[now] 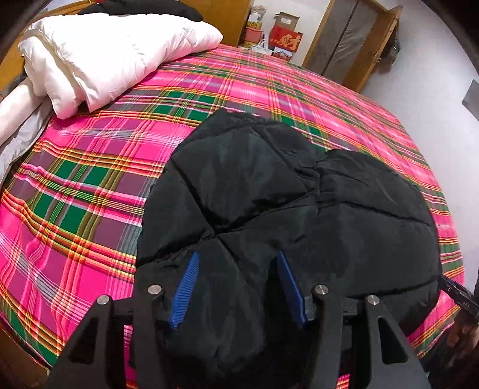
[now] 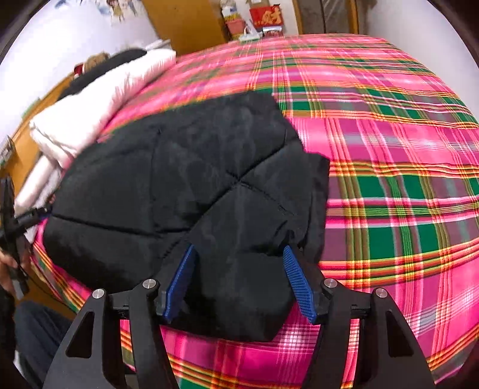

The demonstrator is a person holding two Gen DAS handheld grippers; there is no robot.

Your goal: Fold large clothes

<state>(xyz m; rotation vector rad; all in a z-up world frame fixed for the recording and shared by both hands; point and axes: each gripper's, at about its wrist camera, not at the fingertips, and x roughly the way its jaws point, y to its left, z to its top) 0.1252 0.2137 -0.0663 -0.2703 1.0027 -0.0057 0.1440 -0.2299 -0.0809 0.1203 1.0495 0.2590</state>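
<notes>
A black quilted puffer jacket [image 1: 293,203] lies folded in a bundle on the pink plaid bed [image 1: 89,191]; it also shows in the right wrist view [image 2: 185,179]. My left gripper [image 1: 238,260] is open, its blue pads astride the jacket's near left edge. My right gripper [image 2: 239,254] is open, its blue pads astride the jacket's near right corner at the bed's front edge. The right gripper's tip shows at the far right of the left wrist view [image 1: 455,291], and the left gripper shows at the left edge of the right wrist view [image 2: 18,221].
A folded white duvet [image 1: 113,54] lies at the bed's head with a black garment [image 1: 143,10] behind it. Wooden furniture [image 1: 350,39] and red boxes [image 1: 284,39] stand beyond the bed. Grey floor [image 1: 434,89] lies right of the bed.
</notes>
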